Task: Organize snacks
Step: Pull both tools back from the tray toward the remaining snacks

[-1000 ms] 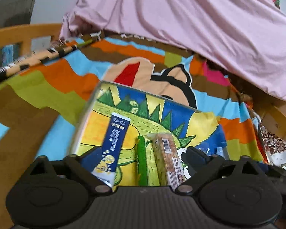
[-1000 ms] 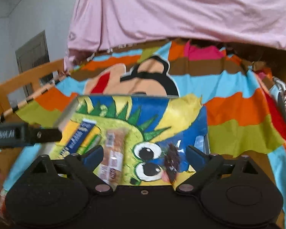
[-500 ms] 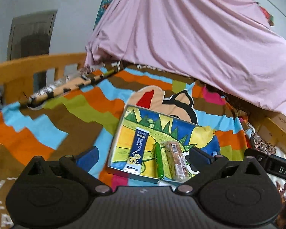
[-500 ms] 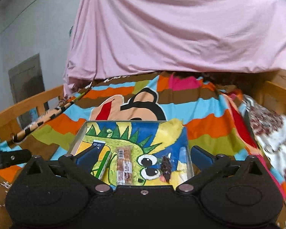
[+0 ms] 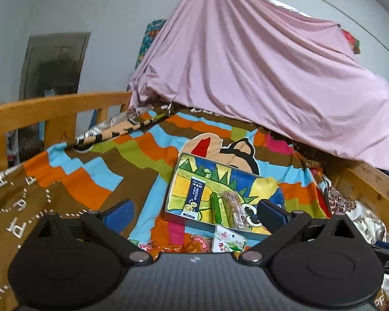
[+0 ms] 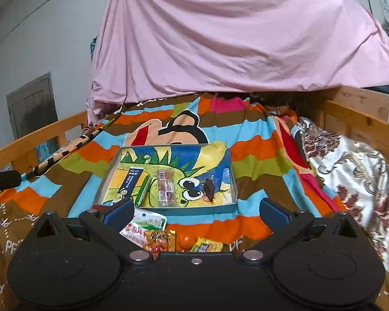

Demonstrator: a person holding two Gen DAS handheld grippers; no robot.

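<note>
Fingers, left: the left gripper (image 5: 195, 211) has its blue-padded fingers (image 5: 119, 211) spread wide with nothing between them, low in the left wrist frame.
Fingers, right: the right gripper (image 6: 195, 208) is likewise spread and empty (the pads frame the near edge of the tray).
Tray: the shallow dinosaur-print tray (image 6: 230, 178) lies flat on the striped blanket (image 6: 259, 165) of the bed, centre of the right wrist frame.
Already in the tray: a blue sachet (image 6: 129, 182), a green stick (image 6: 143, 189), a clear-wrapped bar (image 6: 166, 188) and a small dark snack (image 6: 209, 188), lying roughly side by side, left to right.
Loose snacks: a white-and-green packet (image 6: 147, 224) touching the tray's near wall, a red-orange packet (image 6: 157, 241) and a yellow-green packet (image 6: 206, 245), all on the blanket at the lower centre, just in front of the right gripper.
Step in hand: most likely picking one of the loose packets to add to the row.
How to do it well: come down over a single packet with the fingers on either side of its narrow width, pinch near the middle so the pouch does not fold or slip, and keep clear of its neighbours, which overlap. The blanket is soft, so press lightly. Set it in the open space at the tray's right side, parallel to the others.
</note>
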